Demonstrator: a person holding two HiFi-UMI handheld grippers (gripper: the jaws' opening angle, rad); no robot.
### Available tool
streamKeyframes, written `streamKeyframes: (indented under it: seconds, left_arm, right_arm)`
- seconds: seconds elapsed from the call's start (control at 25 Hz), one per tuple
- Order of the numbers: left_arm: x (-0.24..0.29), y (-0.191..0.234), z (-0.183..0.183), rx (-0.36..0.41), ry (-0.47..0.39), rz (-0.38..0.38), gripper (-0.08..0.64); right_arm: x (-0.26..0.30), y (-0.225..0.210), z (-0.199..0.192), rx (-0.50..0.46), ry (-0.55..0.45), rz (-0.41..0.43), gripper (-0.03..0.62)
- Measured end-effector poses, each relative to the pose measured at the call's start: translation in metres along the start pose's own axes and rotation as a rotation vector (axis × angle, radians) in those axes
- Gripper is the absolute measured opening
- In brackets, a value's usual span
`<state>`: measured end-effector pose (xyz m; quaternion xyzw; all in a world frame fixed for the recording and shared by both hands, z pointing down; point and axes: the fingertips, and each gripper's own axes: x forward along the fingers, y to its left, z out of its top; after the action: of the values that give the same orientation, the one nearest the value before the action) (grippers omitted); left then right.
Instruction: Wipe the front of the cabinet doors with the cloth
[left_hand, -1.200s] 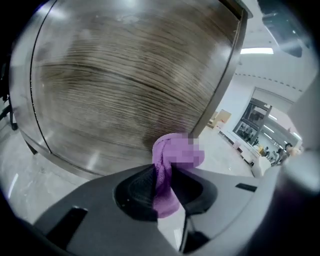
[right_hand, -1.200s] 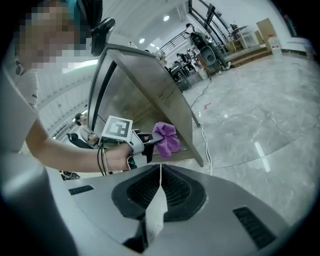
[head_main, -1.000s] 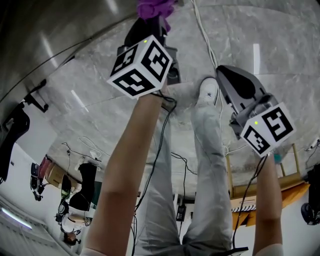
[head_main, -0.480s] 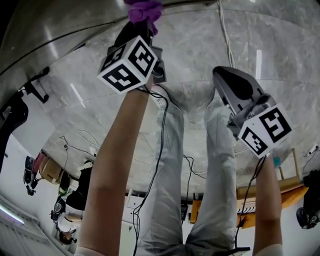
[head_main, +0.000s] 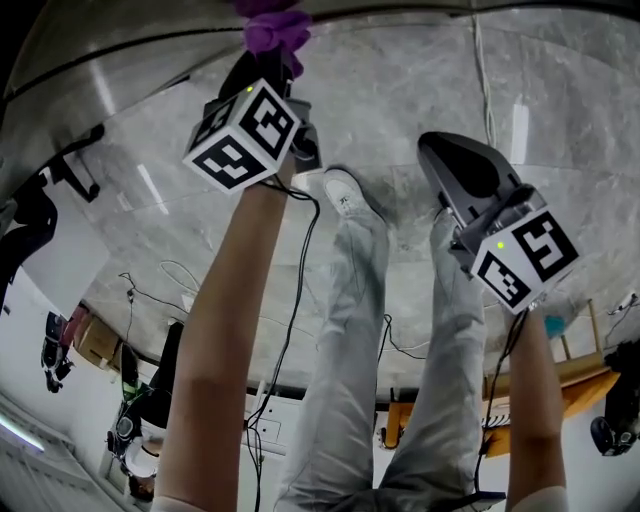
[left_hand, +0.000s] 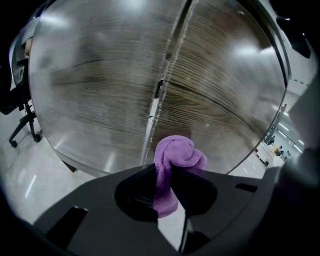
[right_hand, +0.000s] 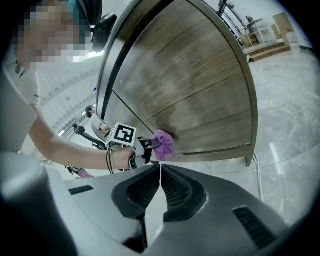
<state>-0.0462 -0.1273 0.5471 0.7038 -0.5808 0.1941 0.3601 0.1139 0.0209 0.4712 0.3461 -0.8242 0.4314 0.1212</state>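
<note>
The left gripper's (left_hand: 167, 170) jaws are clamped on the purple cloth (left_hand: 177, 154), a bunched, twisted wad bulging past the tips toward 12 o'clock. The right gripper's (right_hand: 160, 170) jaws meet with nothing between them. An office chair (left_hand: 20, 112) stands at 9 o'clock in the left gripper view. In the right gripper view, a white cable (right_hand: 258, 175) trails over the marble floor (right_hand: 290, 125) by the cabinet leg (right_hand: 248, 161), at 4 o'clock. The cloth sits low against the wood-grain cabinet doors (left_hand: 220, 95), just beside their seam (left_hand: 159, 95).
</note>
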Motion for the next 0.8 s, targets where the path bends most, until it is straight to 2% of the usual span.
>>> streamKeyframes:
  seconds: [0.2, 0.36, 0.48, 0.56, 0.64, 0.8]
  left_arm:
    - [-0.009, 0.033, 0.006, 0.005, -0.007, 0.024, 0.075]
    - [-0.015, 0.038, 0.005, 0.043, -0.013, 0.038, 0.075]
    - [-0.016, 0.036, -0.003, -0.029, -0.010, 0.052, 0.075]
    - [-0.015, 0.026, -0.014, -0.040, 0.006, 0.057, 0.075]
    - [-0.012, 0.005, -0.026, -0.012, 0.029, 0.043, 0.075]
    - [0.007, -0.066, -0.055, 0.068, 0.081, -0.037, 0.075]
  right_arm:
    - [0.020, 0.017, 0.002, 0.001, -0.012, 0.008, 0.029]
    - [0.024, 0.023, -0.004, 0.006, -0.010, 0.021, 0.029]
    - [0.019, 0.024, -0.008, 0.010, -0.009, 0.032, 0.029]
    - [0.011, 0.021, -0.011, 0.014, -0.007, 0.037, 0.029]
    - [-0.001, 0.013, -0.013, 0.018, -0.003, 0.039, 0.029]
    - [-0.035, -0.022, -0.017, 0.022, 0.001, 0.022, 0.029]
